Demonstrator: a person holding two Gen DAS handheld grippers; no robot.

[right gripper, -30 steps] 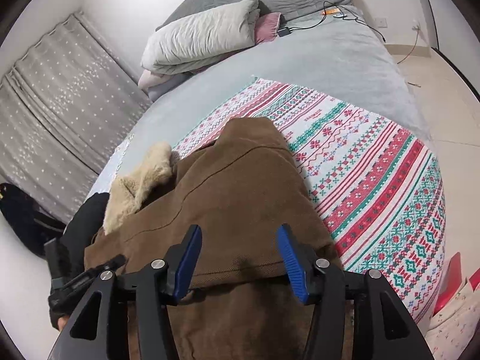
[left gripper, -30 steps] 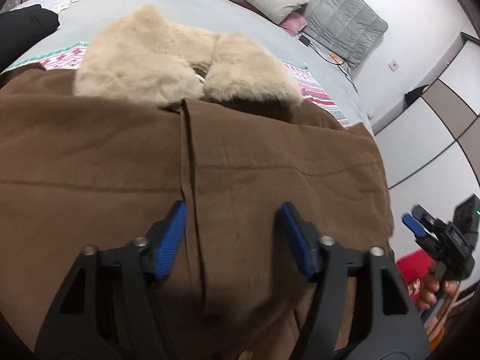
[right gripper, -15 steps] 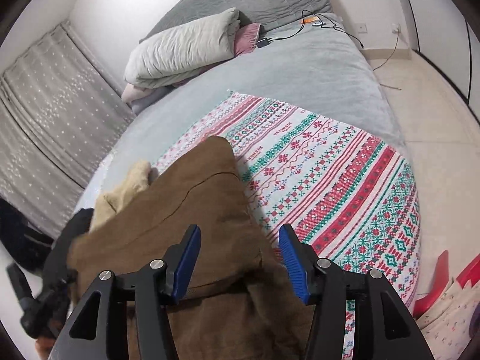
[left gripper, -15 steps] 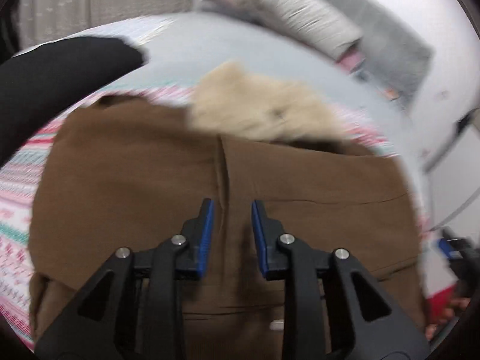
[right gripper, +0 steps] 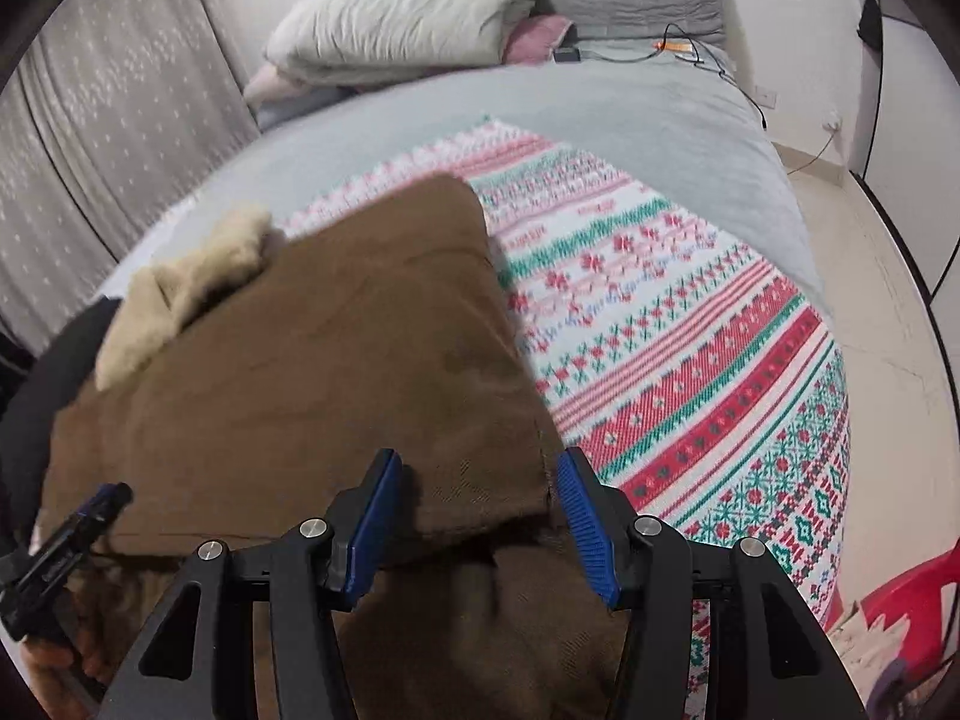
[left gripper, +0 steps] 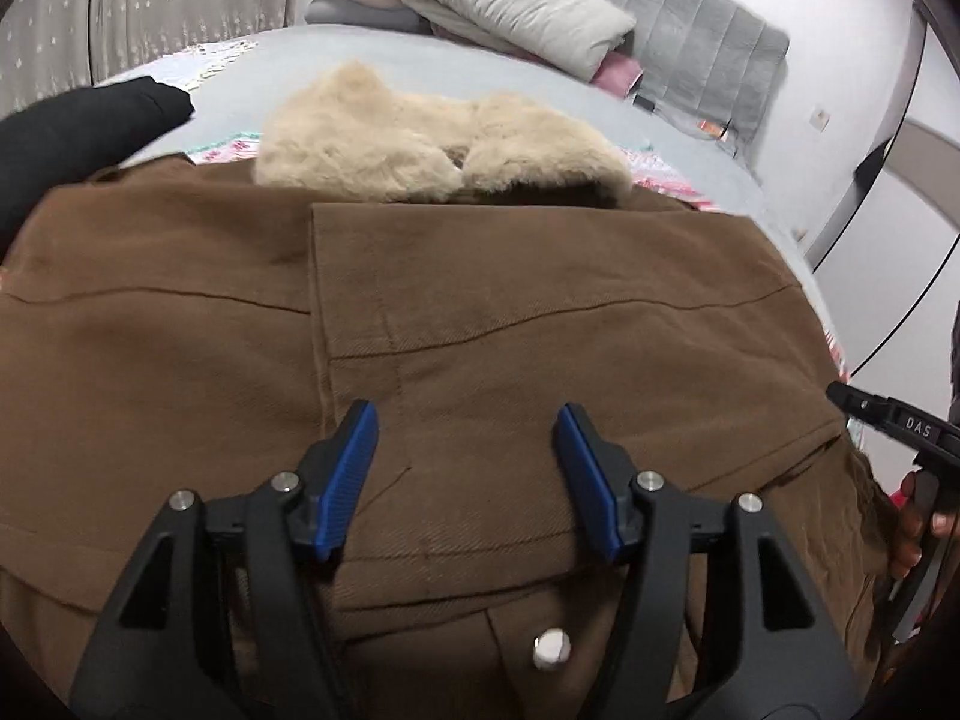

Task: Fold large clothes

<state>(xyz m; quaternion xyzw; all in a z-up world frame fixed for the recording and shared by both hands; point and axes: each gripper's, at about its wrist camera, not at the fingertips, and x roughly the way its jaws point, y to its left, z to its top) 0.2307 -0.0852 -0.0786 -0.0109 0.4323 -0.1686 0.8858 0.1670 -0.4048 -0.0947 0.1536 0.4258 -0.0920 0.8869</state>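
A large brown coat (left gripper: 540,324) with a beige fur collar (left gripper: 432,144) lies partly folded on the bed, with its lower part doubled over. My left gripper (left gripper: 465,420) hovers over the folded front panel; its jaws are opening and nothing is pinched between them. In the right wrist view the coat (right gripper: 312,372) fills the lower left. My right gripper (right gripper: 478,462) stands open over the coat's right edge, which lies between the blue pads (right gripper: 582,510) without being pressed. Each gripper shows at the edge of the other's view: the right gripper (left gripper: 900,426) and the left gripper (right gripper: 66,534).
A red, green and white patterned blanket (right gripper: 690,360) covers the grey bed (right gripper: 630,114) under the coat. A folded duvet and pillows (left gripper: 516,6) sit by the headboard. A black garment (left gripper: 78,126) lies at the left. A charger cable (right gripper: 690,54) lies on the bed's far corner.
The left jaws narrowed to a small gap half a second ago and now stand wide again, over the coat's front. The right gripper has sunk closer to the coat's right edge.
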